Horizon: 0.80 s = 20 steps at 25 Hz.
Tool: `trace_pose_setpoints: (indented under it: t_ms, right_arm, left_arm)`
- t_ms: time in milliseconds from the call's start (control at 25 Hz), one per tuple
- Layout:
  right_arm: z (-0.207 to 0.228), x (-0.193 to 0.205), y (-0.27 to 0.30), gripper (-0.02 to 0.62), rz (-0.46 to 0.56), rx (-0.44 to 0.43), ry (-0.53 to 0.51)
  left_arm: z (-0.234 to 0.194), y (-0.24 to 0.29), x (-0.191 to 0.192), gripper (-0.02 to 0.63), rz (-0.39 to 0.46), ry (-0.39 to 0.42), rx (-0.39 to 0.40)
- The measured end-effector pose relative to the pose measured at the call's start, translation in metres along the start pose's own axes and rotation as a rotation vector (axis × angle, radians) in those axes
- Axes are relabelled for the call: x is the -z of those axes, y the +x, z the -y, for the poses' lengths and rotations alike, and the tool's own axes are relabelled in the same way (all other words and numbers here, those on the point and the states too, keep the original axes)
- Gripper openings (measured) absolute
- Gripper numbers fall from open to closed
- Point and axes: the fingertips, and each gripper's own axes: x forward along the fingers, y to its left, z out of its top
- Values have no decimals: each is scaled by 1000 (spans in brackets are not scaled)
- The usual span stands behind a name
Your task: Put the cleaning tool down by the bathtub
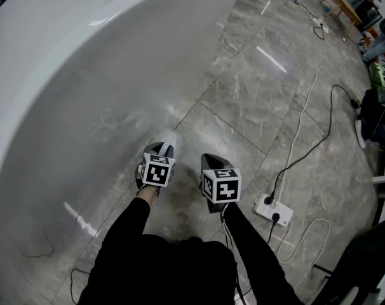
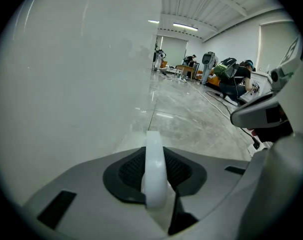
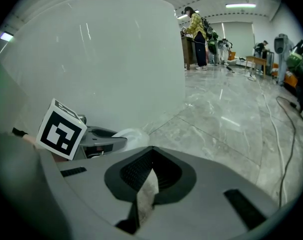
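The white bathtub point(image 1: 84, 75) fills the left of the head view, and its outer wall point(image 3: 106, 59) stands just beyond both grippers. My left gripper point(image 1: 165, 149) is low over the grey tiled floor, close to the tub's base. It is shut on the white cleaning tool point(image 2: 154, 159), whose pale rounded end point(image 1: 169, 137) sticks out ahead of the jaws towards the tub. The right gripper view shows the same tool point(image 3: 129, 136) beside the tub wall. My right gripper point(image 1: 211, 165) hovers just to the right, jaws together on a thin whitish strip point(image 3: 147, 191).
A white power strip point(image 1: 273, 210) with a black plug and cables lies on the floor to the right. A white cable point(image 1: 300, 126) runs away across the tiles. A thin black cable point(image 1: 46, 251) lies at lower left. People and furniture point(image 3: 196, 31) stand far off.
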Motion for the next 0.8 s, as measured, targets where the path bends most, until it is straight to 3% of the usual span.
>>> trace_pose_setpoints:
  t_ms: [280, 640, 800]
  right_arm:
    - [1, -3, 0, 0, 2, 4, -19]
    - [-2, -8, -3, 0, 6, 5, -34]
    - [-2, -11, -7, 0, 12, 8, -25]
  left_arm:
    - [-1, 4, 4, 101, -3, -5, 15]
    - [1, 5, 16, 103, -68, 3, 21]
    - [1, -11, 6, 118, -23, -33, 28]
